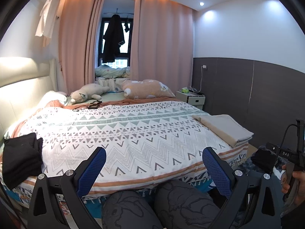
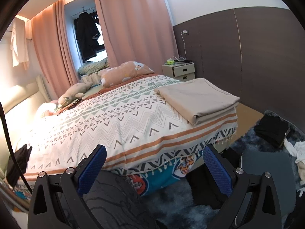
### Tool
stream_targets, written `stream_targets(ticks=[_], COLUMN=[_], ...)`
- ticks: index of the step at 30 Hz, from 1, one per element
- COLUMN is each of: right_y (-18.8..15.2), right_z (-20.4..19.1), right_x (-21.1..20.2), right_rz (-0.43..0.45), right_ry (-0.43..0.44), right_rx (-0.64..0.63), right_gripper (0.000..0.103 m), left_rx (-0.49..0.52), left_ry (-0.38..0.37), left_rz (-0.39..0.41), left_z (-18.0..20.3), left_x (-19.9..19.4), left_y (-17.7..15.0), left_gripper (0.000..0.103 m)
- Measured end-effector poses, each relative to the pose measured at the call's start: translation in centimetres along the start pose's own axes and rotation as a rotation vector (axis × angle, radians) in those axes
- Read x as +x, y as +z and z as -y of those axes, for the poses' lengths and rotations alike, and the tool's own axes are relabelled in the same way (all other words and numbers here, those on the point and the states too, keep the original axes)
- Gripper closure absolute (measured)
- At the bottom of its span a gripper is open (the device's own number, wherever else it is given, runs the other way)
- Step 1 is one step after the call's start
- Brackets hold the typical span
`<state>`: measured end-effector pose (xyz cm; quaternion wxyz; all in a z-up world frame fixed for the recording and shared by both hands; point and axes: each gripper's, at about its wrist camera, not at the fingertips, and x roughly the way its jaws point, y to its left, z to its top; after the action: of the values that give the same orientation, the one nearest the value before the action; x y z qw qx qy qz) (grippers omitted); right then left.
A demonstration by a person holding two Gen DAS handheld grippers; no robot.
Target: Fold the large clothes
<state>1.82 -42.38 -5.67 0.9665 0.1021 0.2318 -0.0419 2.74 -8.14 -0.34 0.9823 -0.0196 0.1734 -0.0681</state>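
At the far left of the bed, a folded black garment [image 1: 22, 157] lies on the patterned bedspread [image 1: 124, 133], right at the near left corner. Beside it the left gripper [image 1: 154, 168] hangs over the bed's near edge with its blue-padded fingers [image 1: 93, 171] spread wide and nothing between them. Below it the person's knees [image 1: 162, 204] in dark printed trousers press up against the mattress side.

Farther back on the bed, a grey stuffed animal [image 1: 87, 94] lies near the headboard [image 1: 21, 87], with a tangle of dark cables [image 1: 91, 105] just in front of it and a peach pillow [image 1: 146, 88] to its right. Pink curtains [image 1: 162, 43] frame a window where a dark coat [image 1: 113, 38] hangs.

On the bed's right corner sits a folded beige cloth [image 2: 198, 99], neat and flat. Behind it a white nightstand [image 2: 180, 70] stands against the grey-panelled wall [image 2: 257, 57].

The right gripper [image 2: 154, 168] is also wide open and empty, held off the bed's near right corner. On the right, a blue shaggy rug [image 2: 247, 143] covers the floor, with a black item [image 2: 272, 131] and pale crumpled clothes [image 2: 299, 152] lying on it.
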Motion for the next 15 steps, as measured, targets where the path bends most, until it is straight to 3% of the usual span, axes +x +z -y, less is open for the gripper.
stream_targets(ticks=[15], right_y=[0.0], right_z=[-1.5], right_x=[0.5], right_rz=[-0.007], right_ry=[0.019], right_rx=[-0.031], right_gripper=[0.001], left_rx=[-0.014], left_ry=[-0.005], left_rz=[-0.013], left_z=[-0.3], left_x=[-0.2], left_y=[-0.5], left_gripper=[0.002])
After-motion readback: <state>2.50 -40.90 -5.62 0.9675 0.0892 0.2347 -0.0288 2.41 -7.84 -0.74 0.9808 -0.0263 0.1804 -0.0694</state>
